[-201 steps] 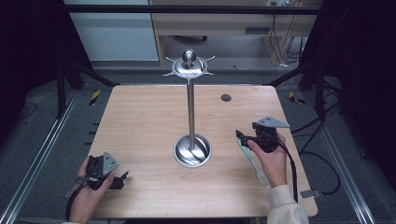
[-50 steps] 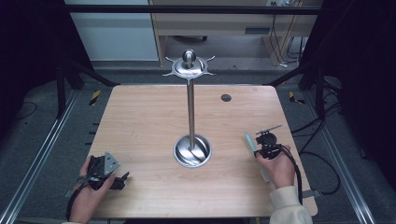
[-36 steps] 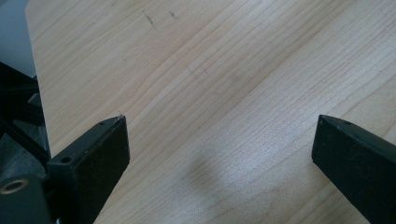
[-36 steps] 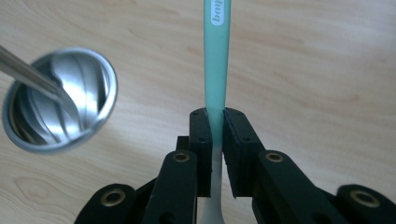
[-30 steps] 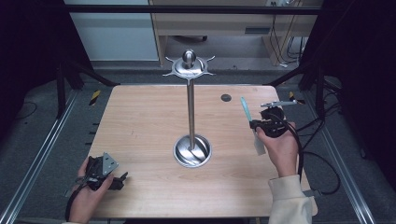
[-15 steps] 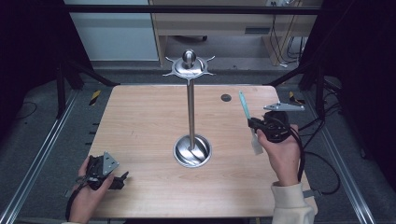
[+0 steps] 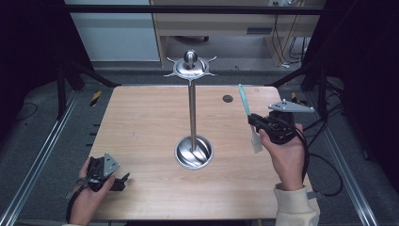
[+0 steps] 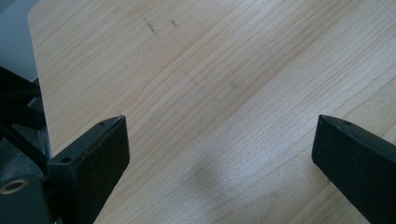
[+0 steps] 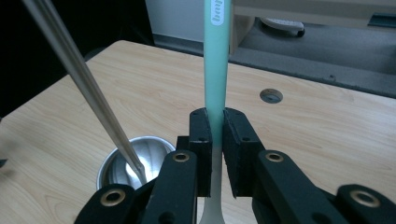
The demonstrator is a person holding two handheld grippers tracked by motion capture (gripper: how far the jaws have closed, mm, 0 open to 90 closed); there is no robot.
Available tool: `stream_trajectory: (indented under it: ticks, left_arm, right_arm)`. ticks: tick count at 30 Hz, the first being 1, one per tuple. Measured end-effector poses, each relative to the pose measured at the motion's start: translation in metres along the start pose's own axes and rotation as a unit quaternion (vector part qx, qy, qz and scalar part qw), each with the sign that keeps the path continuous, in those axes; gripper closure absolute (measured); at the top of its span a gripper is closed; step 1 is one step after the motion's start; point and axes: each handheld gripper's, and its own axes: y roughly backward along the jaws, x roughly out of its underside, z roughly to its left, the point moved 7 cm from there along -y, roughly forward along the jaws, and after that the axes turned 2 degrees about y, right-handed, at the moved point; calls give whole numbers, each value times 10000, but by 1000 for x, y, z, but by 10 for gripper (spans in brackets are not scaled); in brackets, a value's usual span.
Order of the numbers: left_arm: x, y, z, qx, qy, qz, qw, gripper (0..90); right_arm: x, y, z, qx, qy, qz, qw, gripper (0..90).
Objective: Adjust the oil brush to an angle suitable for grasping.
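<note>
Teal-and-white plastic marks the utensil point(image 7: 249, 117), a slim spatula-like tool with a teal handle and a pale blade, held above the right half of the bench point(image 7: 141, 122). The right tongs point(image 7: 254, 123) pinch it at the junction of handle and blade; in the right gripper view the two black pads press flat on the shaft point(image 9: 215, 116), the handle rising upright past them and the blade hanging below. Left of it stands the steel hanging stand point(image 7: 192, 117), a thin post on a round dished base, topped by a disc with short radiating hooks point(image 7: 190, 68). The step in hand appears to be the carry toward that stand. The next move probably calls for raising the handle end to hook height and bringing it in without knocking the post; whether the handle has a hanging hole cannot be told. The left tongs point(image 7: 123, 179) rest spread and empty at the near left corner, bare wood between the jaws. Compared with the frames from a second earlier, the right hand point(image 7: 284, 155) sits slightly nearer the viewer and the utensil more upright; the left hand point(image 7: 89, 197) is unchanged.
</note>
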Motion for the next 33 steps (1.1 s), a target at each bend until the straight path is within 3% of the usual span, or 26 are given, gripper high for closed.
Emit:
stream_trajectory:
  ticks: [22,33]
  left_arm:
    - [0,0,0,-1,-5,1,10000,37]
    - [0,0,0,1,-4,-3,10000,37]
  right_arm:
    - [-28,25,38,-350,482,-559,9967,824]
    - [-36,35,48,-436,646,-765,9940,824]
